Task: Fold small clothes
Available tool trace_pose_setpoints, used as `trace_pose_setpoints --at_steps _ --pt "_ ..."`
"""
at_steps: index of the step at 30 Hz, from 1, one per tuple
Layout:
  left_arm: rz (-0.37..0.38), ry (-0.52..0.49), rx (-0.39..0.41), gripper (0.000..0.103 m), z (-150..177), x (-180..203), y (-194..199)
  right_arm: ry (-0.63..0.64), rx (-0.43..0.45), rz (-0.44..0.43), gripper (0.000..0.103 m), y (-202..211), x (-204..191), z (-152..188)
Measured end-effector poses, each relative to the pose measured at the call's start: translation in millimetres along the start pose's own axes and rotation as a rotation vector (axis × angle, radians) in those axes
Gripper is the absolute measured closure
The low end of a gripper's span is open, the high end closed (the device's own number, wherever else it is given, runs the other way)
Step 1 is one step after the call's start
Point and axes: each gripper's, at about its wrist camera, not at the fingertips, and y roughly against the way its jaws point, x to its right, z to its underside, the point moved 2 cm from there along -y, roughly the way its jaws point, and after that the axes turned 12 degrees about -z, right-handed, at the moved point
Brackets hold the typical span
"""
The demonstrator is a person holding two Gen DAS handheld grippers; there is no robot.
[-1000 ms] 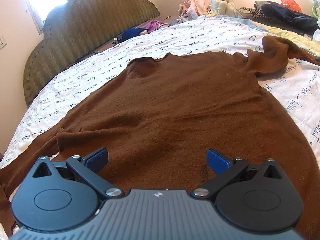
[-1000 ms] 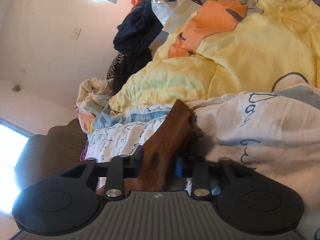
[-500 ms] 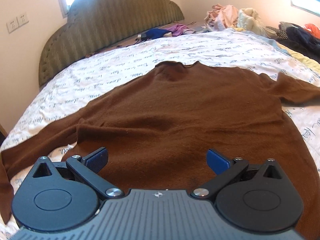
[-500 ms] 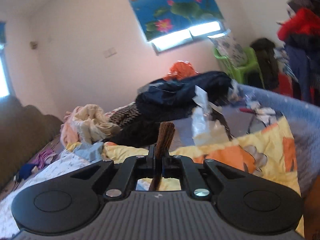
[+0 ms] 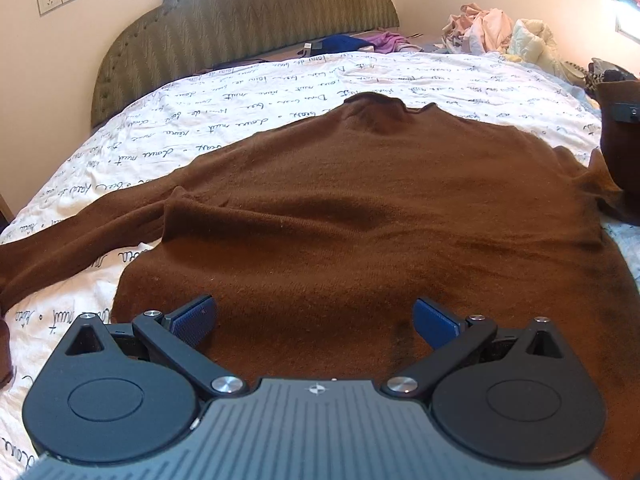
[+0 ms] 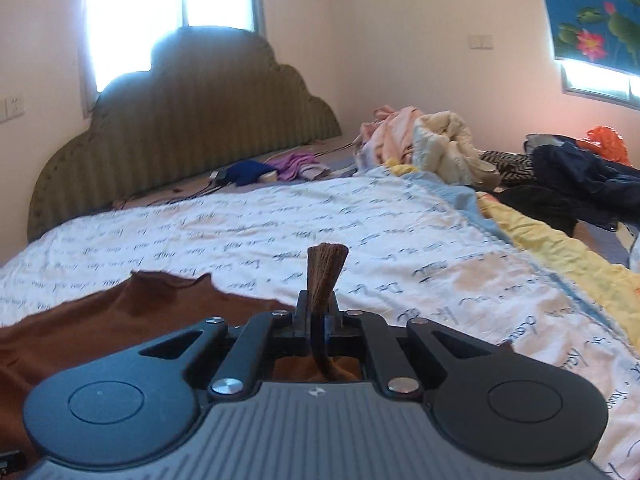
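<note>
A brown sweater (image 5: 380,216) lies flat on the bed, collar toward the headboard, its left sleeve (image 5: 72,244) stretched out to the left. My left gripper (image 5: 316,316) is open and empty just above the sweater's hem. My right gripper (image 6: 318,312) is shut on the cuff of the right sleeve (image 6: 326,276), which sticks up between the fingers; the sweater's body (image 6: 100,320) lies to its left. In the left wrist view the lifted right sleeve (image 5: 620,152) hangs at the far right edge.
A white quilt with script print (image 5: 280,80) covers the bed before a green padded headboard (image 5: 240,20). Clothes piles (image 6: 432,140) and dark garments (image 6: 580,176) lie at the right. A yellow blanket (image 6: 560,244) runs along the right edge.
The right gripper has swung left with the sleeve cuff and now faces the headboard over the bed. The left gripper view has shifted slightly; the right sleeve is now lifted off the quilt.
</note>
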Motion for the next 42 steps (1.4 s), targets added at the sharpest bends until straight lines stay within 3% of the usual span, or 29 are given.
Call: trace_pose_setpoints --at_steps 6,22,34,42 --pt "-0.014 -0.010 -0.007 0.000 2 -3 -2 0.035 -0.080 -0.045 0.097 -21 -34 7" --pt "-0.011 0.086 -0.005 0.000 -1 -34 13 0.182 -0.135 -0.121 0.097 -84 -129 -3" --pt "-0.096 0.111 0.036 0.000 2 -61 31 0.268 -0.178 -0.228 0.097 -129 -228 9" --pt "-0.136 0.162 0.011 0.000 6 -86 29 0.294 -0.179 -0.290 0.097 -142 -275 14"
